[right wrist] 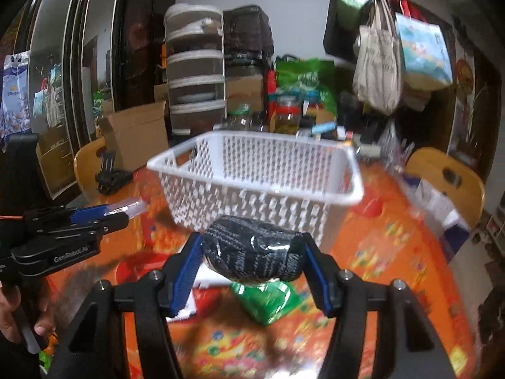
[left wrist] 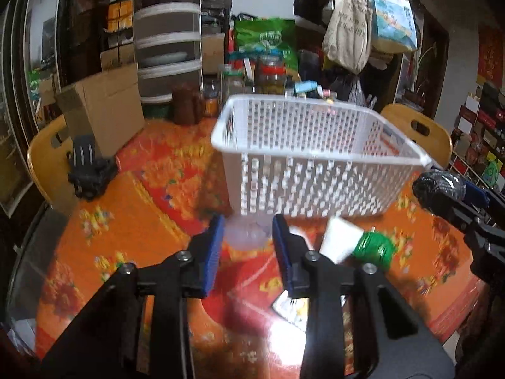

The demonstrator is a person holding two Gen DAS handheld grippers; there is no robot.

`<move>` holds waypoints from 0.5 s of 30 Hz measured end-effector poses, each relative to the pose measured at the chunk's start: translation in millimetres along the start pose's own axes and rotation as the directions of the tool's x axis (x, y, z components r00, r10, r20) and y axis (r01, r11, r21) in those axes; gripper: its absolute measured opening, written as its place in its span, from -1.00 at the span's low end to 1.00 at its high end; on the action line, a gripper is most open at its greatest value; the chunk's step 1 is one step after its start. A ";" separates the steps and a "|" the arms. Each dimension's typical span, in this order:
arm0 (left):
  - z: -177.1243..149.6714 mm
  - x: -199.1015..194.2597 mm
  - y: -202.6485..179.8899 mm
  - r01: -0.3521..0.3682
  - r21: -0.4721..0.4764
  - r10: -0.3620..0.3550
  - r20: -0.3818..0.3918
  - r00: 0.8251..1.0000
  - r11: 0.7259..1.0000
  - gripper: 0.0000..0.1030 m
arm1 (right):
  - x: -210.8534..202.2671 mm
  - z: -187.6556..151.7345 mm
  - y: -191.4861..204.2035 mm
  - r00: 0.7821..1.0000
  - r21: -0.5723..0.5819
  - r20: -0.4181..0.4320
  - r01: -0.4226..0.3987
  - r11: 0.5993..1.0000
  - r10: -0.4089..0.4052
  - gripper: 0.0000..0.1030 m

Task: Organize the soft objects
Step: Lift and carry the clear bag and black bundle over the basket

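A white perforated basket stands on the orange-red tablecloth; it also shows in the right wrist view. My left gripper is shut on a translucent pale soft object, held in front of the basket's near wall. My right gripper is shut on a dark knitted bundle wrapped in clear plastic, held just before the basket; it shows in the left wrist view at the right. A white packet and a green packet lie on the table below.
A cardboard box and a black clamp sit at the left. Jars and bags crowd the far side. Wooden chairs stand at both sides. Tote bags hang at the upper right.
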State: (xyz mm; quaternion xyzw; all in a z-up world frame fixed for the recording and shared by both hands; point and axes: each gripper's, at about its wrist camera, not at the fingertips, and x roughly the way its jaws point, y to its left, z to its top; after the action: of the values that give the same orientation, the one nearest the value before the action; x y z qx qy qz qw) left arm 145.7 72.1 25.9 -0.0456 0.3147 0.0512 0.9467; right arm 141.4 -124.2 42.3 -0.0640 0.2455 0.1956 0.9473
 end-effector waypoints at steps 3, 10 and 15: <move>26.1 -8.4 -3.3 0.009 0.001 -0.009 0.027 1.000 1.000 -0.47 | -4.0 23.3 -2.9 0.999 -0.013 0.036 0.019 1.000 -0.018 0.19; 72.6 -4.6 -10.7 0.021 0.019 -0.022 0.037 0.999 1.000 -0.48 | 14.2 61.3 -14.0 0.999 -0.007 0.029 0.035 0.999 -0.035 0.19; 62.1 3.0 23.5 0.005 -0.030 -0.005 -0.002 1.000 1.000 -0.49 | 13.1 56.2 -28.7 0.999 0.019 0.012 0.032 0.999 -0.032 0.19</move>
State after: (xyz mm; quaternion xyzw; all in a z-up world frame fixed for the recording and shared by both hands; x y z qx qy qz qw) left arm 181.9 103.0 72.4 -0.0607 0.3147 0.0533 0.9457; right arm 188.2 -133.8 85.5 -0.0578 0.2406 0.1785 0.9523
